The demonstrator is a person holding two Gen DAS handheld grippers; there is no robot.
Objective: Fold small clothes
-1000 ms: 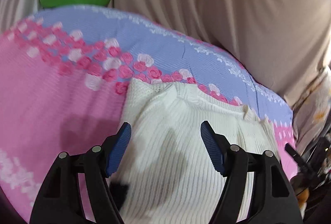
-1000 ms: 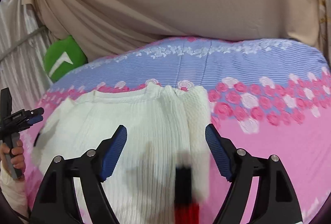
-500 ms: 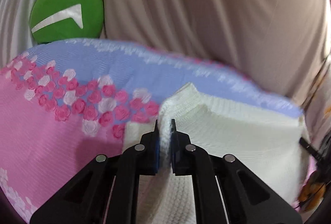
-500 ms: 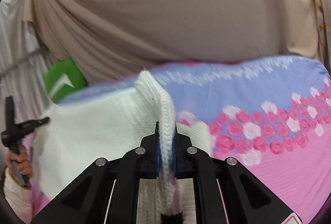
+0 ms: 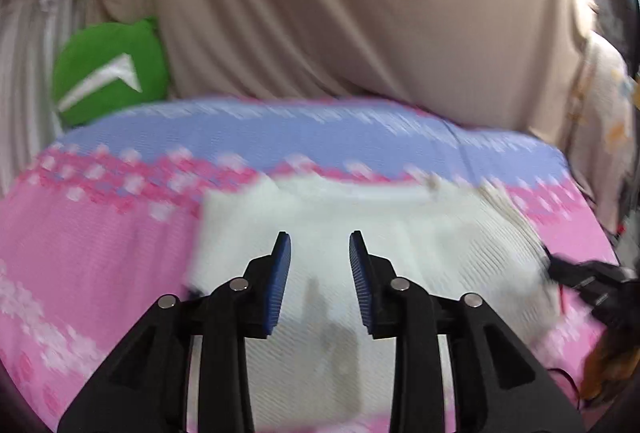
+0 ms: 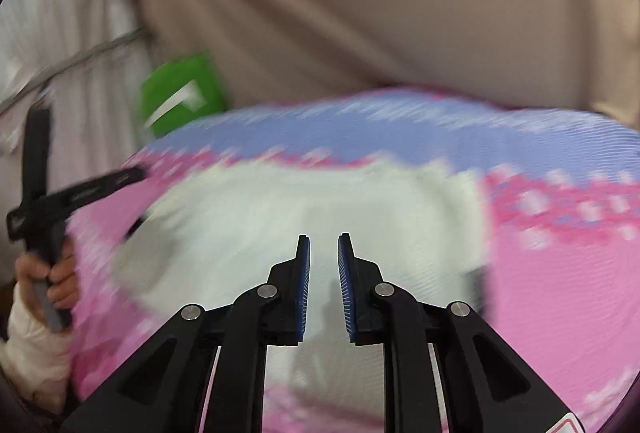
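White knit sweater (image 5: pixel 400 233) lies flat, long side across the bed (image 5: pixel 100 253); left tongs (image 5: pixel 316 253) and right tongs (image 6: pixel 323 253) opening, empty.

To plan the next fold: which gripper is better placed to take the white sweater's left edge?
Probably left: the left gripper, jaws opening and empty, is over the white sweater near that edge; the right gripper, likewise, is farther right.
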